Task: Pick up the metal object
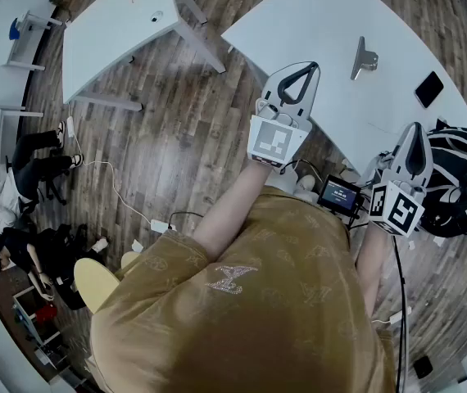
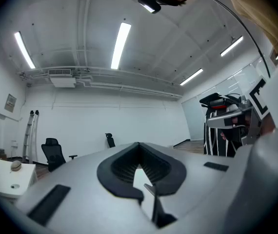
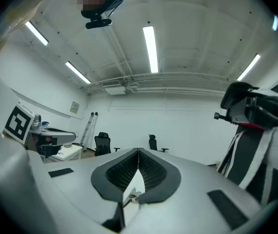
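The metal object, a slim silver piece with a wider foot, lies on the white table ahead of me. My left gripper is held up over the table's near edge, left of the object and apart from it. Lower right, my right gripper is raised near the table's right corner. In the left gripper view the left gripper has its jaws together with nothing between them. The right gripper view shows the right gripper the same way, aimed across the room.
A dark phone lies on the table right of the object. A black bag sits at the far right, with a small screen device beside it. A second white table stands back left. Cables trail over the wood floor; people sit at left.
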The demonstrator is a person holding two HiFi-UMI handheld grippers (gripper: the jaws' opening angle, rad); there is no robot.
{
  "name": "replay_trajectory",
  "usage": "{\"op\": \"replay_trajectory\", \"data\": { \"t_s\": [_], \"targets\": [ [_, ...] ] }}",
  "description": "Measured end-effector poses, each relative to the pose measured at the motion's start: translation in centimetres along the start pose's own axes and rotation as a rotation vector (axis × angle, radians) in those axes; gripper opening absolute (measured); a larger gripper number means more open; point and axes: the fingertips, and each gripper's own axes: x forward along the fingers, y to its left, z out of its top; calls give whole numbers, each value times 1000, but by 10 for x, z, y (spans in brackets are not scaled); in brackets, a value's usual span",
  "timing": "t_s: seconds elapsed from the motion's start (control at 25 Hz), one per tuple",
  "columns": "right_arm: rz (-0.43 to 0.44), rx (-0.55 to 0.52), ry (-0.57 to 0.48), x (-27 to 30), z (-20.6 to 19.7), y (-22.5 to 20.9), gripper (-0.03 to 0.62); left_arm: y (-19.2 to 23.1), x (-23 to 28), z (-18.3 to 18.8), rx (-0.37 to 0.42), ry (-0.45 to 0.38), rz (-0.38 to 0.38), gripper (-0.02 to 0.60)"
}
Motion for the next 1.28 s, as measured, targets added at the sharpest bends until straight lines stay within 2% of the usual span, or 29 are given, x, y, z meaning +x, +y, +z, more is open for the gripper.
{"op": "replay_trajectory", "data": {
  "t_s": [0.28, 0.68, 0.96, 1.16, 1.28],
  "targets": [
    [-55, 7, 39, 17, -8, -9, 9, 7, 23, -8, -14, 7, -37, 6],
    [-82, 21, 74, 42, -21, -2, 9, 22, 49, -22, -10, 16, -93, 6],
    [-79, 31, 111, 52, -31, 3, 9, 36, 61, -30, -24, 26, -80, 6],
    [-46, 42, 54, 69, -22, 0, 9, 43, 75, -30, -20, 24, -61, 6],
    [-43, 42, 55, 84, -25, -9, 9, 46, 87, -31, -13, 28, -48, 6]
  ]
}}
